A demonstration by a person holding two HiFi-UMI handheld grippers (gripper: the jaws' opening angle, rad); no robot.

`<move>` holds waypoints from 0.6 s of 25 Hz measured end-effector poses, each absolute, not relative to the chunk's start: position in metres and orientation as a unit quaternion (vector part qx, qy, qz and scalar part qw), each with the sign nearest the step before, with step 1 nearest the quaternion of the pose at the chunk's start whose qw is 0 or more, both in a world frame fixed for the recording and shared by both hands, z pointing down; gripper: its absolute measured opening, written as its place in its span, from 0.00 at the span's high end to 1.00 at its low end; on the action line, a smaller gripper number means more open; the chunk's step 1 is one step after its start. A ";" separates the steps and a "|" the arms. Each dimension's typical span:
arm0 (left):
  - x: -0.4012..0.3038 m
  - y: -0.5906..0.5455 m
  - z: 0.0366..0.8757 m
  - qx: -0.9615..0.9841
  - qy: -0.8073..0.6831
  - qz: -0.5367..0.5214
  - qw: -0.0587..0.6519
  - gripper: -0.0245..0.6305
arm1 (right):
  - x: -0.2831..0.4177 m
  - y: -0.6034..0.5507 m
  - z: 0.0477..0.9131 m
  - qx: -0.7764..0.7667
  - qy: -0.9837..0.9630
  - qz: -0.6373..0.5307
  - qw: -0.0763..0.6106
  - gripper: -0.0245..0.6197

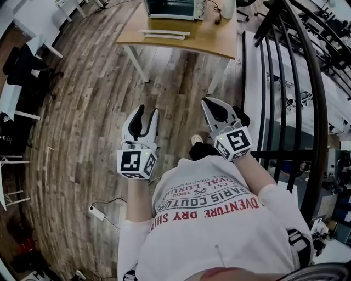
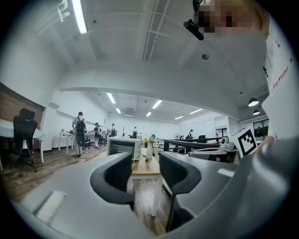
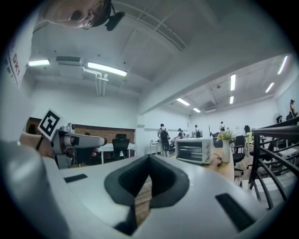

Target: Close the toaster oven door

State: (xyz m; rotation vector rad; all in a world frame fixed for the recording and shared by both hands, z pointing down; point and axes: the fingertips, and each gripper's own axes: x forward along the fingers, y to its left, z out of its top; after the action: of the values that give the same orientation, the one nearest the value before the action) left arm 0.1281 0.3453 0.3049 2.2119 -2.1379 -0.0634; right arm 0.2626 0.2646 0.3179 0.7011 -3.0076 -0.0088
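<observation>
**Left gripper (image 1: 145,110) spread and empty, well short of the oven door (image 1: 164,34)**

Holding right gripper (image 1: 208,102) pressed together on nothing, both hanging over plank floor (image 1: 82,110). Risking a trip on the power strip (image 1: 97,213) at left and a knock against the railing (image 1: 285,82) at right. Risking shoving the toaster oven (image 1: 174,7) back along its wooden table (image 1: 211,43) by pushing the lowered door too hard.

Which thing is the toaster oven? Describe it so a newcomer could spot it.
Start at the light wooden table across the plank floor, ahead of the person. The toaster oven is the boxy silver appliance toward its far side, left of the white vase. It alone there has a glass front and knobs.
</observation>
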 end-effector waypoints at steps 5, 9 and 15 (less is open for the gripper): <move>0.123 0.348 0.315 0.715 -0.698 -0.003 0.038 0.68 | 0.258 0.268 0.327 0.223 -0.974 0.001 0.040 0.98; 0.114 0.343 0.324 0.710 -0.702 0.009 0.045 0.68 | 0.250 0.259 0.336 0.221 -0.974 0.008 0.049 0.98; 0.083 0.322 0.340 0.696 -0.715 0.012 0.064 0.68 | 0.223 0.229 0.351 0.219 -0.974 0.022 0.058 0.98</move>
State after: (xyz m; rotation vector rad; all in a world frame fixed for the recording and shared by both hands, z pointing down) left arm 0.0830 0.3219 0.3401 2.1018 -2.1591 0.0374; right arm 0.2232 0.2291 0.3509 0.6640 -2.9506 0.0677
